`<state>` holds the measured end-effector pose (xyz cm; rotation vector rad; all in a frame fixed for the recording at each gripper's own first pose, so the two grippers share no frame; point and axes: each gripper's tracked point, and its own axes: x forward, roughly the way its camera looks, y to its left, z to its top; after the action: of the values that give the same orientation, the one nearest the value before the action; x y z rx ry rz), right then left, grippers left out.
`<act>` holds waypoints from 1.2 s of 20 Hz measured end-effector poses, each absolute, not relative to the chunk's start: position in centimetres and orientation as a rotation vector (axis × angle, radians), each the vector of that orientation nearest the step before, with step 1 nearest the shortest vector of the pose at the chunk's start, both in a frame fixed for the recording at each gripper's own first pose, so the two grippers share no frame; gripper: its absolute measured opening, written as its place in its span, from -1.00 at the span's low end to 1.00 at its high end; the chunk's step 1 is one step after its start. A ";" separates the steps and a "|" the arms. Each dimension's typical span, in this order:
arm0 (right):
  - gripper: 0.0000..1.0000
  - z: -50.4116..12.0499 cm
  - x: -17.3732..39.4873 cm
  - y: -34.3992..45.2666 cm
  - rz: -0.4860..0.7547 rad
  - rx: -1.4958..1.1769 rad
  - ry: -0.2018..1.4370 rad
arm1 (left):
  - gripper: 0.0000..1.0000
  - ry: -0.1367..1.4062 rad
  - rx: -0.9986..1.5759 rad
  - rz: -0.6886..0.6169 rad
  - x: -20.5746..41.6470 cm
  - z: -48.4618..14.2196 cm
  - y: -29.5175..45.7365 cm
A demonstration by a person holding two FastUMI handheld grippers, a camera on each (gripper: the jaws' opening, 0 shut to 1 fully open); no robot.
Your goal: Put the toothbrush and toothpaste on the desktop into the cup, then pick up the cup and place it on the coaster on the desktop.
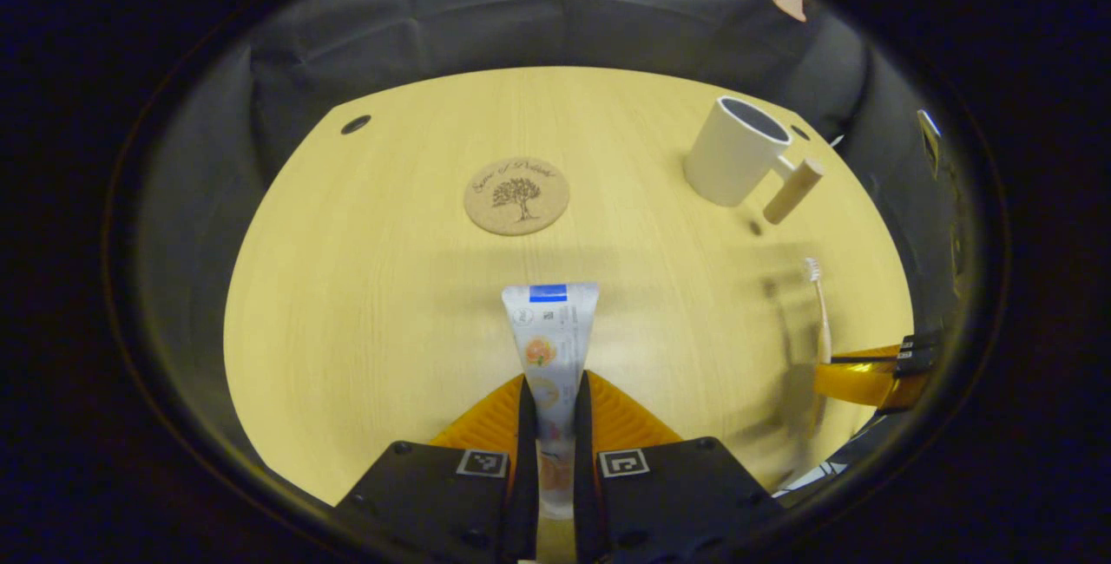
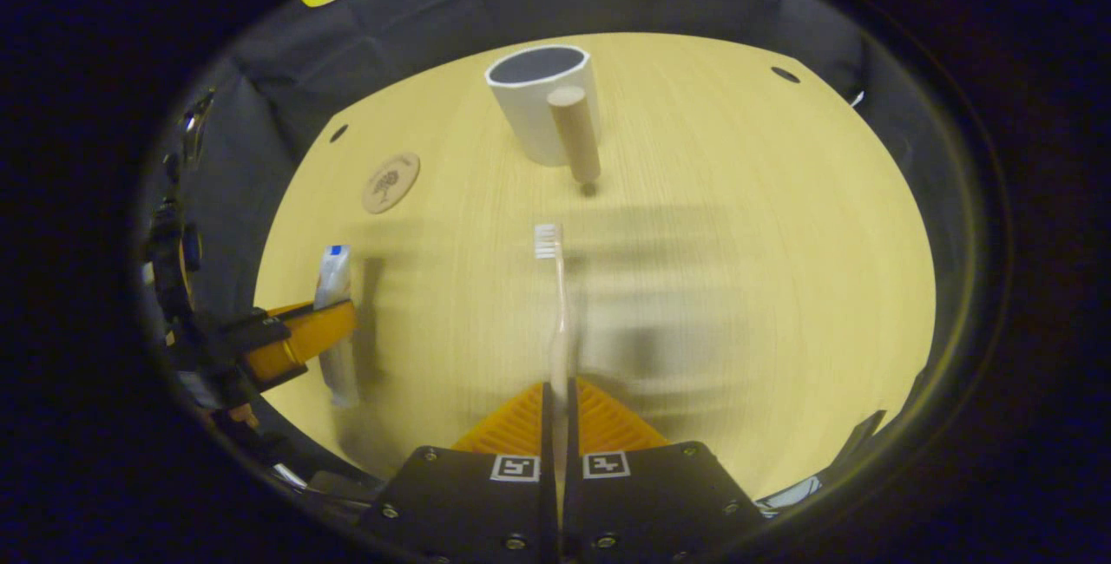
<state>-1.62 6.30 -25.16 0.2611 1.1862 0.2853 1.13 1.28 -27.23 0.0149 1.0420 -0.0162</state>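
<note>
Toothpaste [image 1: 550, 338] is pinched between both fingers of the left gripper [image 1: 552, 390], its crimped end pointing ahead above the wooden desktop [image 1: 364, 304]. Likewise the toothbrush [image 2: 558, 312] is clamped in the right gripper [image 2: 558, 403], bristles forward. Farther off the cork coaster [image 1: 516, 195] lies flat, and the white cup [image 2: 540, 108] stands upright, well apart from it.

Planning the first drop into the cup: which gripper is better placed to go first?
Probably the right. The right gripper, shut on the toothbrush, faces the cup straight ahead. The left gripper, shut on the toothpaste, sees the cup off to its side, the coaster ahead.
</note>
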 end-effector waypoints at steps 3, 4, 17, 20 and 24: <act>-0.94 -22.9 0.2 6.3 0.291 0.271 1.081 | -0.52 0.955 0.011 -0.025 2.9 -25.2 0.7; -0.94 -22.2 0.8 6.3 0.291 0.271 1.046 | -0.52 0.929 0.005 -0.028 3.5 -24.5 0.5; -0.94 -12.9 11.8 6.7 0.339 0.287 0.589 | -0.55 0.565 -0.088 -0.038 10.8 -13.7 -1.9; -0.94 -11.5 14.5 6.8 0.338 0.295 0.504 | -0.55 0.484 -0.105 -0.040 11.9 -11.3 -2.3; -0.94 -9.8 17.2 6.8 0.334 0.280 0.403 | -0.53 0.393 -0.099 -0.043 13.0 -9.3 -3.0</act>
<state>17.21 6.84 -9.80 0.2804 0.4027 0.3342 13.02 -2.99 -9.30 -0.0994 0.3929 -0.0427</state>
